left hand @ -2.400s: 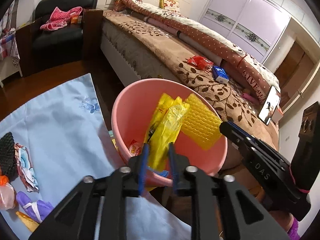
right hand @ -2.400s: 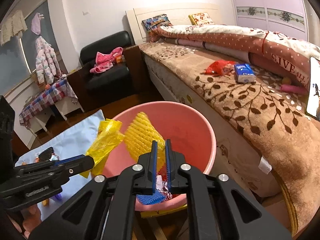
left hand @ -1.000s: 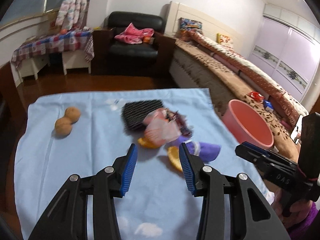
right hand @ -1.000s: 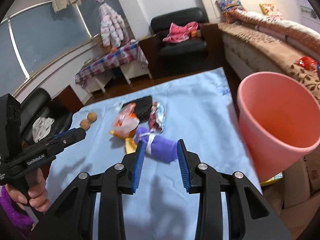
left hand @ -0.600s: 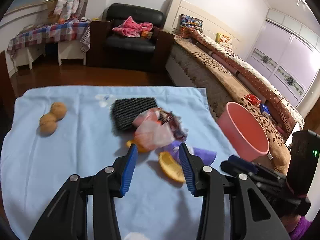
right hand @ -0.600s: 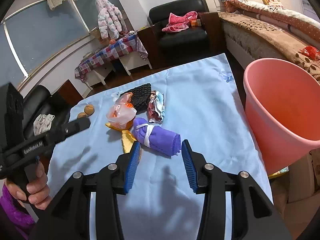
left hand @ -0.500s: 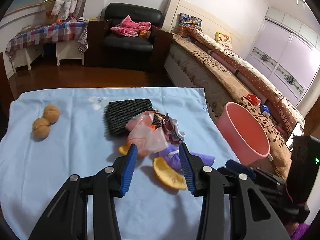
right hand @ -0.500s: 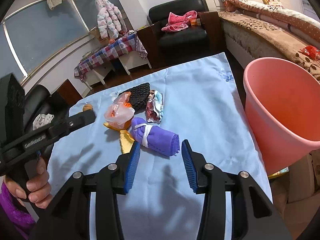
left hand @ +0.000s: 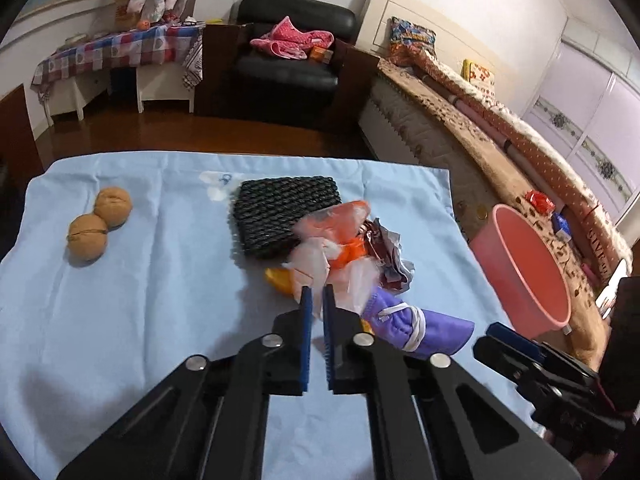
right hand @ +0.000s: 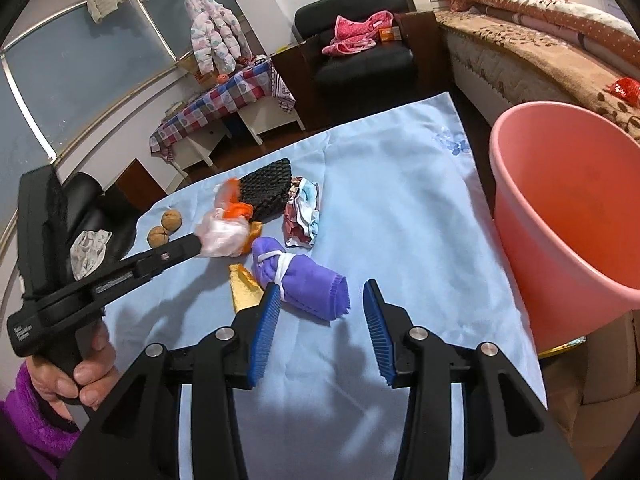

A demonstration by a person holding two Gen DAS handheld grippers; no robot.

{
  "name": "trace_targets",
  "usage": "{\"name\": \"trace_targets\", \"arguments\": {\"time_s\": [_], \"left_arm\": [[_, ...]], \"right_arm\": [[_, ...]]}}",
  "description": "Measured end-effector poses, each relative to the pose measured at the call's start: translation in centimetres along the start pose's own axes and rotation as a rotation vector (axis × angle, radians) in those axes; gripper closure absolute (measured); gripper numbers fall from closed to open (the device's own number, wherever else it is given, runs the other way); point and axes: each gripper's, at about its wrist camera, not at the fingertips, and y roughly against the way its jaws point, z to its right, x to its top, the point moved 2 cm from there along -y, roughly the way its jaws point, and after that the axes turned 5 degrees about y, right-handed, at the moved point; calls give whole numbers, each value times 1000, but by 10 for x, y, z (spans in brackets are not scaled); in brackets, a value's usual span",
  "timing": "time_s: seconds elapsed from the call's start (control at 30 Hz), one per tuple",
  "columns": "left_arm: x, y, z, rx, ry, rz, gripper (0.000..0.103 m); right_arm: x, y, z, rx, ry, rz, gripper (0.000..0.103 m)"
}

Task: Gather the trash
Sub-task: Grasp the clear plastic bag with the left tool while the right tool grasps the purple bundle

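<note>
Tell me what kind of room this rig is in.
Most likely a home bedroom. A bed with a brown patterned blanket runs along the right, a black armchair holds pink clothes, and purple wardrobe doors line the far wall.

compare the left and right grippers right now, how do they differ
The left gripper is closed on the thin plastic bag; the right gripper is wide open and holds nothing. The left reaches into the trash pile, while the right hovers just short of the purple cloth roll. Both have blue pads and black arms.
</note>
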Motion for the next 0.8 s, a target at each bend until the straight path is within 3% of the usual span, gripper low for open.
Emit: {"name": "trace_targets", "arguments": {"time_s": [0.23,0.63,0.73,0.8], "left_arm": [[-5,24,-15,-18,25,27,103],[-14,49,-25,-11,41,56,103],[-16,53,-27,-7,45,58,103],[-17,55,-28,-4,47,57,103]], "right_arm": [[8,-19,3,-5,2,-43,59],[6,-23,-13,-15,59,-36,60],[5,-23,-15,-17,64,-43,81],[3,-23,-16,-10,65,-53,84]]}}
